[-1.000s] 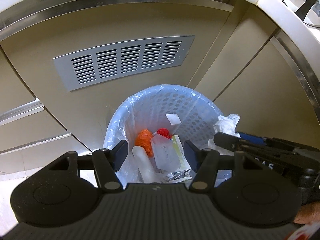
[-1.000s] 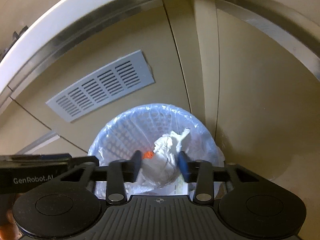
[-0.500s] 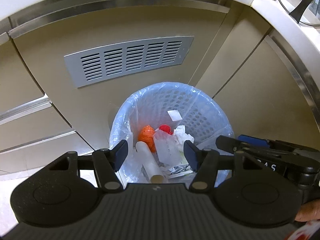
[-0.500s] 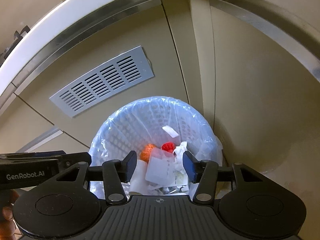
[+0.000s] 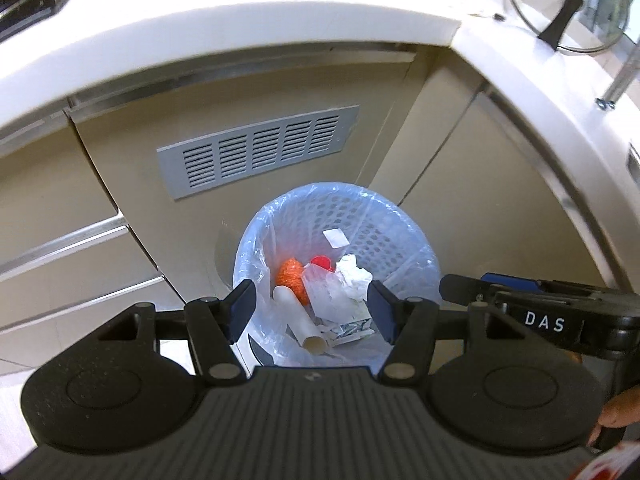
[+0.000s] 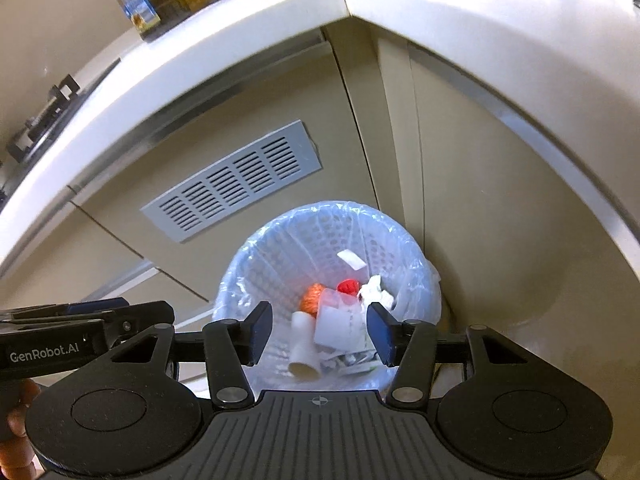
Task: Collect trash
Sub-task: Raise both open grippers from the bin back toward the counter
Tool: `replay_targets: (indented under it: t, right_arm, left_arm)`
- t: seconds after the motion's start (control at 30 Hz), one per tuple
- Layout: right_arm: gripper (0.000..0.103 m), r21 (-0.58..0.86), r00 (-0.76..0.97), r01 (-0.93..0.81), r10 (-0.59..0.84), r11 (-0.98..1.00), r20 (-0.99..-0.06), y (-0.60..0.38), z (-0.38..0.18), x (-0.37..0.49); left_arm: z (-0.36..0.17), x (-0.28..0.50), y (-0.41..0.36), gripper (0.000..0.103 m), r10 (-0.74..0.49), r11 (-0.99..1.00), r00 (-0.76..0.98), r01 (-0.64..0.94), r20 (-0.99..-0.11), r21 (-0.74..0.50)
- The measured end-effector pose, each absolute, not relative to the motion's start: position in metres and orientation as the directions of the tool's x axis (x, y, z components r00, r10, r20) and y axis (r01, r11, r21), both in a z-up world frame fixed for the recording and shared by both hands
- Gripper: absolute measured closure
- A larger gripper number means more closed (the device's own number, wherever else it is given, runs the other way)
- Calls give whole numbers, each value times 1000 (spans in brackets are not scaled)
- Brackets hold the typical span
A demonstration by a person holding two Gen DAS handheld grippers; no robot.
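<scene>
A white perforated trash bin [image 5: 360,216] with a clear bag liner stands on the floor in the cabinet corner; it also shows in the right wrist view [image 6: 304,240]. Inside lie a crumpled white tissue [image 5: 352,278], an orange mesh ball [image 5: 291,276], a red cap [image 5: 322,262], a cardboard tube [image 5: 300,322] and a clear plastic cup [image 5: 326,296]. My left gripper [image 5: 312,308] is open and empty above the bin. My right gripper [image 6: 318,330] is open and empty above the bin; the tissue [image 6: 374,290] lies below it.
Beige cabinet doors with a grey vent grille [image 5: 256,148] stand behind the bin. A white countertop [image 6: 280,20] overhangs, with bottles [image 6: 136,0] on it. A glass pot lid [image 5: 560,20] lies on the counter at right. The right gripper's body [image 5: 560,316] shows beside the left.
My right gripper has opened and let go of the crumpled white tissue, which now lies in the bin. Both grippers have risen away from the bin.
</scene>
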State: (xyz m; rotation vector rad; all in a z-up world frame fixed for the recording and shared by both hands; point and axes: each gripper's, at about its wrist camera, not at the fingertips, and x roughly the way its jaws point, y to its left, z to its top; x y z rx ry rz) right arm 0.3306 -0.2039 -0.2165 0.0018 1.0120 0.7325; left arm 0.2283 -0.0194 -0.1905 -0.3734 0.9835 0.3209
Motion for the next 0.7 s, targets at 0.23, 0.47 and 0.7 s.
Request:
replay_targets:
  t: [0.23,0.47,0.7]
  right_arm:
    - [50,331,343,-538,561,775,-754,-221,-178,305]
    - [50,340,414,-517,578,785,-704,-241,-136,287]
    - [50,332,474,-516,586,789,-657,-247,-103,295]
  left_arm:
    - [-152,204,-24,44,81,915,568,-368,-819,-165]
    - [-116,186,-24,44,90,933,618,-326,-781,-150]
    - [-89,186,-22,44,104,938,662,-313,-742,-148]
